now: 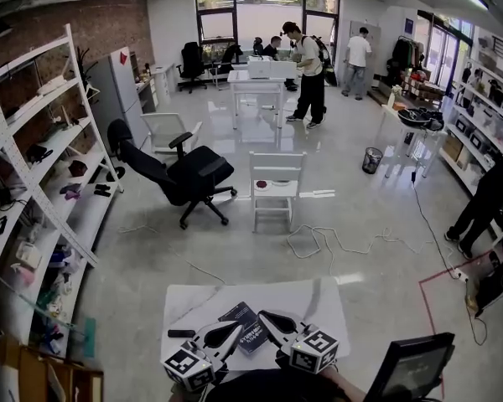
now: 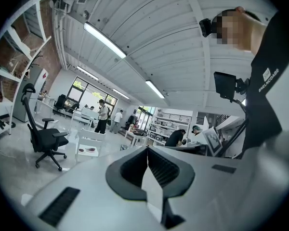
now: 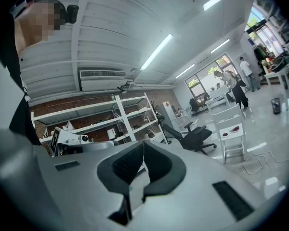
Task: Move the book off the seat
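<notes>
A white wooden chair (image 1: pixel 276 167) stands mid-floor; on its seat lie a small dark red thing (image 1: pixel 261 184) and something pale beside it. A dark book with white print (image 1: pixel 245 323) lies on the white table (image 1: pixel 318 308) close in front of me. My left gripper (image 1: pixel 238 326) and right gripper (image 1: pixel 261 313) hover over the table, tips on either side of that book. In the left gripper view the left gripper (image 2: pixel 147 154) is shut and holds nothing. The right gripper (image 3: pixel 143 148) is shut and empty too. Both gripper cameras tilt up towards the ceiling.
A black office chair (image 1: pixel 187 174) stands left of the white chair, with a white armchair (image 1: pixel 165 129) behind it. Shelving (image 1: pixel 42 182) lines the left wall. Cables (image 1: pixel 327 241) trail over the floor. People stand at the far tables (image 1: pixel 260 80) and at the right (image 1: pixel 486 203). A bin (image 1: pixel 371 159) stands at the right.
</notes>
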Tool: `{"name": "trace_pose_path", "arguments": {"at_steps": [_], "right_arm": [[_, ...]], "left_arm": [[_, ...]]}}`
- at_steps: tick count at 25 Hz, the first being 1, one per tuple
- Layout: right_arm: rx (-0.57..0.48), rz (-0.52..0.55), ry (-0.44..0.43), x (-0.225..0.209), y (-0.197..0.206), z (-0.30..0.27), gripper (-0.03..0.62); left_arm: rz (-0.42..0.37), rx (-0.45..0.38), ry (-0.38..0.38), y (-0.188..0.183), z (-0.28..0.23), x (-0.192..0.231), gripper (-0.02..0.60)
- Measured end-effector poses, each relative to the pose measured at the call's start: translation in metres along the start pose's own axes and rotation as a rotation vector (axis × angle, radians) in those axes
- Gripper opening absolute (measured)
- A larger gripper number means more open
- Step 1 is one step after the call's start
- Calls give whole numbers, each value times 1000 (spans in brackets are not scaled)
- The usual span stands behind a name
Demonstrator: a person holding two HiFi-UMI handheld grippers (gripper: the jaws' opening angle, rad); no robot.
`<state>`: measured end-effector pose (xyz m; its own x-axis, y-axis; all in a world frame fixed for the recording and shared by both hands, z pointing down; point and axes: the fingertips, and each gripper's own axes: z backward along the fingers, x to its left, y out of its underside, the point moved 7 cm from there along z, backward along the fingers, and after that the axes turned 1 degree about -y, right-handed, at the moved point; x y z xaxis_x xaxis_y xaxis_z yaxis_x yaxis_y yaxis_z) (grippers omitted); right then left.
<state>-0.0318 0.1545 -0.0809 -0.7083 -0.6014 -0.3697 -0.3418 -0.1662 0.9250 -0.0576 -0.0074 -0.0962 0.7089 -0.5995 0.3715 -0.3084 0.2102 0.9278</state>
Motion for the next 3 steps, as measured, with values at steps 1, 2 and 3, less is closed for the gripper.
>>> {"name": "trace_pose_path", "arguments": {"at_steps": [1,2,3], "right_arm": [[-2,1,1,-1,0,1,15],[-5,1,2,-2,0,2,15],[-8,1,4,-3,0,2,15]], "left_arm": [[5,-9,-2,-4,-2,-2,6],[9,-18,-4,-7,-3,-3,6],[13,-25,-6,-10,-5,-5,6]]}}
